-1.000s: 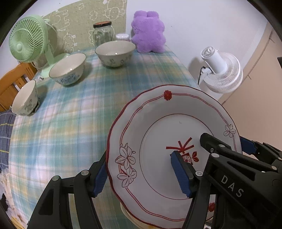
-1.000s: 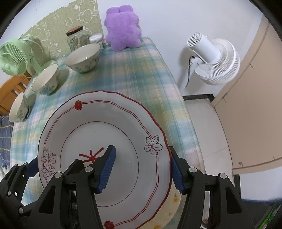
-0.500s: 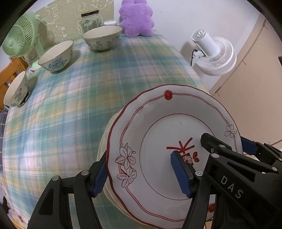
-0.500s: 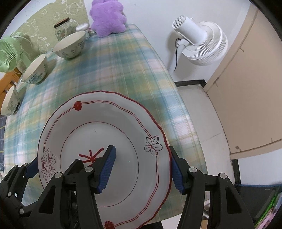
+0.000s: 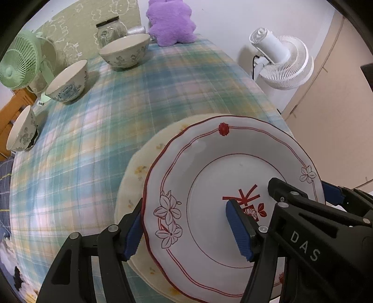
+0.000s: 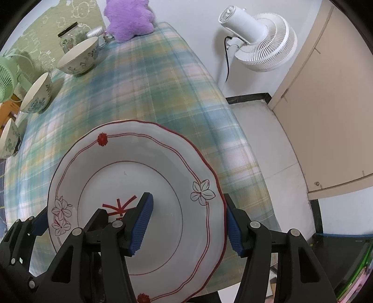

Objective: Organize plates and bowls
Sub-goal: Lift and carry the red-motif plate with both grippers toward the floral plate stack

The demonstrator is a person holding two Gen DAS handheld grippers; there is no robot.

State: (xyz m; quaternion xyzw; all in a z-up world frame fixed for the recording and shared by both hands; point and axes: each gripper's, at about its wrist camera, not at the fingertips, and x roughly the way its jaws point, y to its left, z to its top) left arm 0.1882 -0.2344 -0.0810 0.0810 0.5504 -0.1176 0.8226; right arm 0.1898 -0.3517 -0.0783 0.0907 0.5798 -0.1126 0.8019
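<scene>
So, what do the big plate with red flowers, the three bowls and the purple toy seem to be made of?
The plate looks like glazed ceramic: smooth white surface with a soft sheen and printed red lines. The bowls also look like glazed ceramic, cream with blue-grey flower prints. The purple toy looks like plush fabric, with a fuzzy matte surface.

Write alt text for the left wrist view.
A white plate with red trim is gripped by both grippers, the left gripper clamping its left rim, above a cream plate on a plaid tablecloth. Three bowls, a green fan and a purple plush toy stand farther back.
</scene>
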